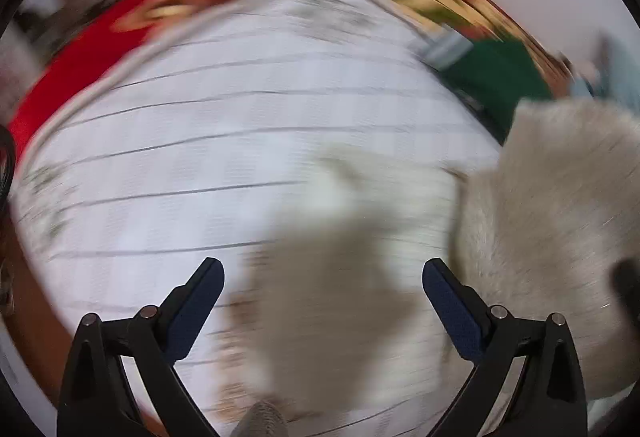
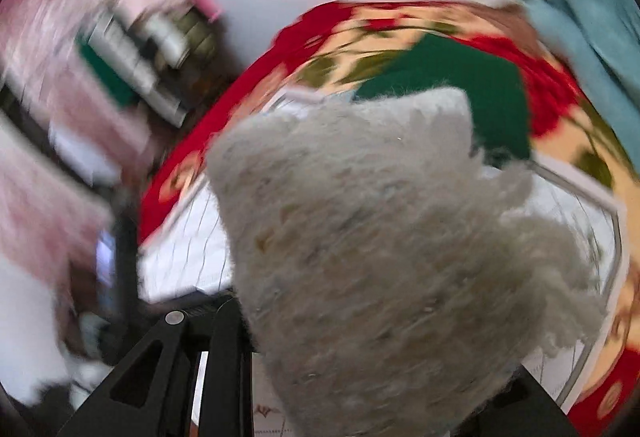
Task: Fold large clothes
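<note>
A fluffy cream garment (image 2: pixel 360 237) fills the middle of the right wrist view, hanging up in front of the camera and hiding my right gripper's fingertips. It appears held by that gripper, lifted above the white striped sheet (image 2: pixel 188 249). In the left wrist view the same garment (image 1: pixel 560 237) hangs at the right, above the sheet (image 1: pixel 240 157). My left gripper (image 1: pixel 323 273) is open and empty, over the sheet and its shadow. Both views are motion-blurred.
A red floral blanket (image 1: pixel 120 33) lies under the white sheet. A green folded cloth (image 1: pixel 500 77) sits at the far right; it also shows in the right wrist view (image 2: pixel 460 85). Light blue fabric (image 2: pixel 580 17) hangs at the right. Cluttered shelves (image 2: pixel 140 49) stand left.
</note>
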{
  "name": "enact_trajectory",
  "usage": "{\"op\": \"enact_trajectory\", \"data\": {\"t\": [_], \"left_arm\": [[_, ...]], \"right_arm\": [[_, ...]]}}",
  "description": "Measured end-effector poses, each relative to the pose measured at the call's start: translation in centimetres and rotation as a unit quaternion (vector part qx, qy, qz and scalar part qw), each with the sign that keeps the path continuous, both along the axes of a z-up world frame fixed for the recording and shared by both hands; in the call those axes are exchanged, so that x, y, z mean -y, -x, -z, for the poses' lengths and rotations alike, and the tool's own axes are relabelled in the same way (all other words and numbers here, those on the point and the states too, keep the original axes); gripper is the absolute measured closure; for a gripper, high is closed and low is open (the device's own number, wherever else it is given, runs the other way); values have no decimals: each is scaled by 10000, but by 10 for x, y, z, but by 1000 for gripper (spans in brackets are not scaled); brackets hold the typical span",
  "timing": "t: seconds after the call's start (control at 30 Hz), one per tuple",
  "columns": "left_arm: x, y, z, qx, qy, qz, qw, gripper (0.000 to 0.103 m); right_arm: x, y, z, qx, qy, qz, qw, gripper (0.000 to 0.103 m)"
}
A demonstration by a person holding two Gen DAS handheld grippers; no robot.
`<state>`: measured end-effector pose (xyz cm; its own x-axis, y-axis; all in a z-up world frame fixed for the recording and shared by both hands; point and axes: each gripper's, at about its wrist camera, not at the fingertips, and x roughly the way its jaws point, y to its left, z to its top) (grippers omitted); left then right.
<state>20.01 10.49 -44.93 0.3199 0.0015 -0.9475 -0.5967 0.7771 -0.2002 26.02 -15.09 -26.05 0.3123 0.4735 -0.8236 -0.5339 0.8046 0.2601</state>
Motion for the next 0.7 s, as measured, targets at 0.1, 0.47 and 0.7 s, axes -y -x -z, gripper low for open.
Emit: {"op": "enact_trajectory", "data": {"t": [0.1,0.47,0.7], "left_arm": [[-51,52,-12,-133,-296,-525,9981,2],[-109,111,-8,-317,-717,-1316,9882,2],[-111,85,-28,-90,-882,-1123,9897,2]], "right_arm": [[-62,44,29,44,309,-741,9968,77],[-150,131,159,-126,1398,-1870,9723,74],[-141,152,185,313,1580,-2256,9608,74]]}}
